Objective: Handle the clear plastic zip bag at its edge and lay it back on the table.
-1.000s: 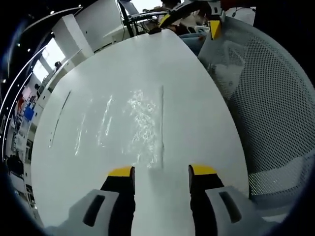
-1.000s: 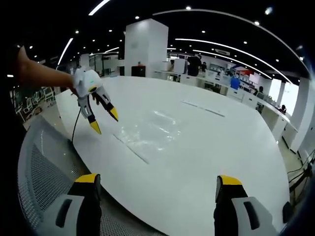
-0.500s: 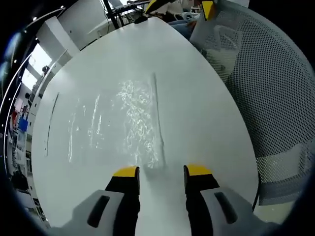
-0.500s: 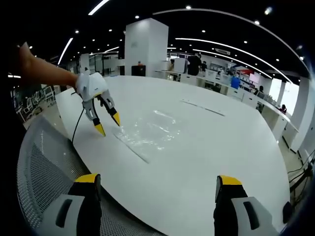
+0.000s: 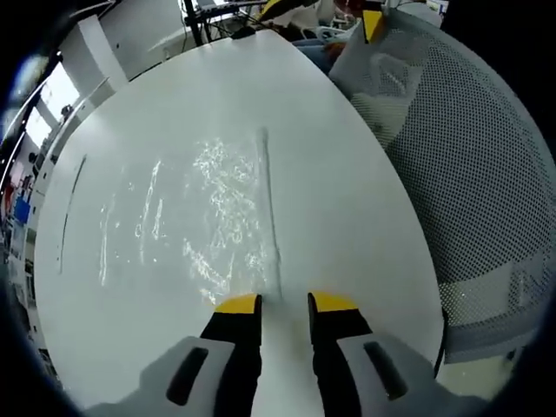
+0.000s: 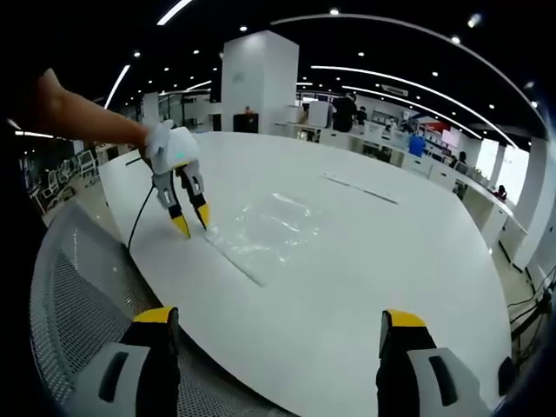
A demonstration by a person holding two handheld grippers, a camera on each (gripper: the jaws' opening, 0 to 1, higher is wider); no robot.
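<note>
Left gripper [image 5: 284, 303]: yellow-tipped jaws low over the table [image 5: 347, 200], narrowly parted, straddling the near corner of the bag's sealed edge; whether they touch the plastic cannot be told. In the right gripper view the same tool [image 6: 193, 221] hangs at that corner, held by a bare hand [image 6: 139, 137].

Right gripper [image 6: 276, 320]: jaws wide apart, holding nothing, well back from the bag.

Zip bag [image 5: 204, 213]: clear, crinkled, lying flat on the white table, zip strip along one side; seen also at [image 6: 261, 233].

Mesh chair [image 5: 469, 165]: beside the table's edge.
</note>
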